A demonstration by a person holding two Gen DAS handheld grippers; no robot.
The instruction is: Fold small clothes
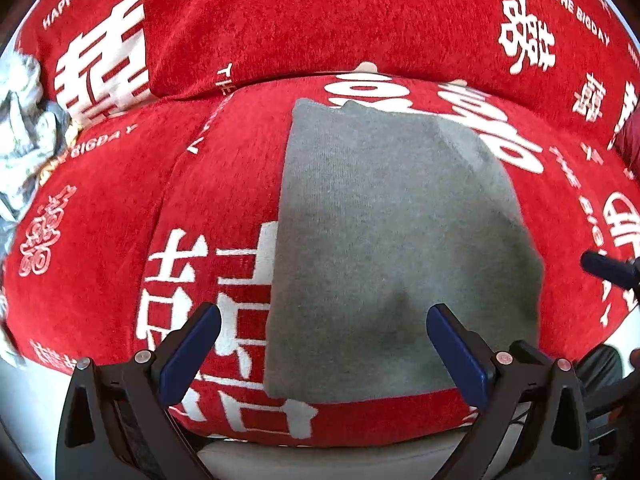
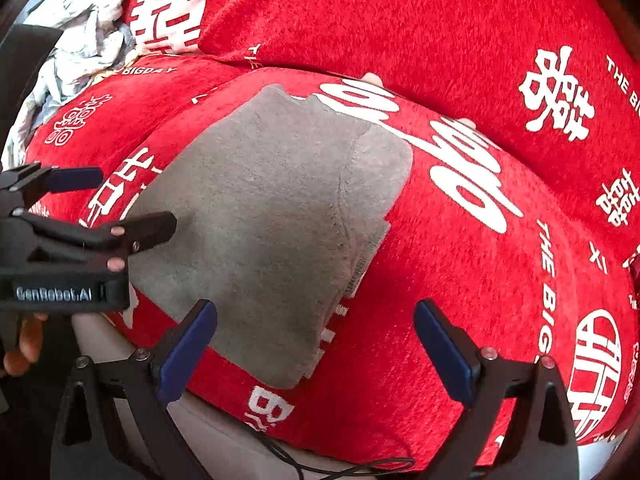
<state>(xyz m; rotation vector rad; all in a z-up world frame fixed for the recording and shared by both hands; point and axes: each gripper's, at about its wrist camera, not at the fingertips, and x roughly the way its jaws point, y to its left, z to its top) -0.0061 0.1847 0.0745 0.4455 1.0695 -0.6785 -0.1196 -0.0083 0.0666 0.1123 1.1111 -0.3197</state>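
Reading "THE BIGDAY" on red cover [image 2: 480,280]; "GenRobot.AI" on left tongs [image 2: 132,204].

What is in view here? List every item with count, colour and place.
grey garment: one, grey, lying flat and folded on the red cover, in front of both tongs.
red cover: one, red with white characters and lettering, spread over the seat.
red cushion: one, red, behind the garment.
crumpled clothes: one heap, pale grey-white, far left edge.
cable: one, black, below the cover's front edge.
left tongs: open, blue pads, empty.
right tongs: open, blue pads, empty.
hand: one, partly visible, at the left tongs.
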